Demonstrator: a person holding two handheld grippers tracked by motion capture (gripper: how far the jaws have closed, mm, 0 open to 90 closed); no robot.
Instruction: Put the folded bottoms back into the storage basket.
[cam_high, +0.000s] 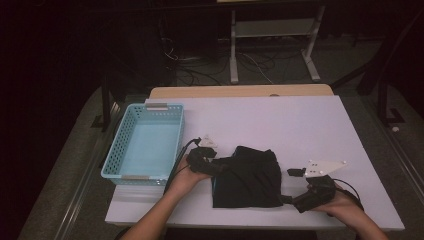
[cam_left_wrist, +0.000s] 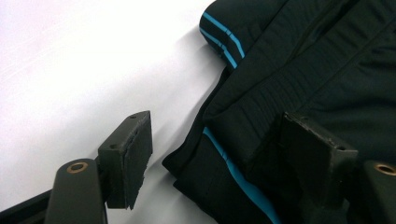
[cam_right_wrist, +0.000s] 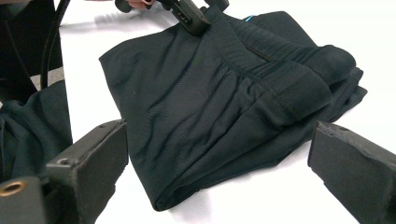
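Table: white top (cam_high: 280, 125), tan edge at 12 o'clock; dark floor with cables beyond.
Basket: light blue plastic basket (cam_high: 116, 150), perforated walls, at 9 o'clock of the table; long axis runs 12 to 6.
Garment: folded black shorts (cam_high: 247, 177) with blue stripes, lying flat near the front edge, just right of the basket; long axis roughly 12 to 6, elastic waistband end toward 12, folded hem toward 6.
Right gripper: right gripper (cam_high: 295, 200) at 4 o'clock of the shorts, by their lower right corner; jaws spread wide, one each side of the corner, pads off the cloth, nothing grasped.
Left gripper: left gripper (cam_high: 212, 167) at 9 o'clock of the shorts, on their left edge; jaws parted, straddling the striped edge, one pad over bare table; not yet clamped.
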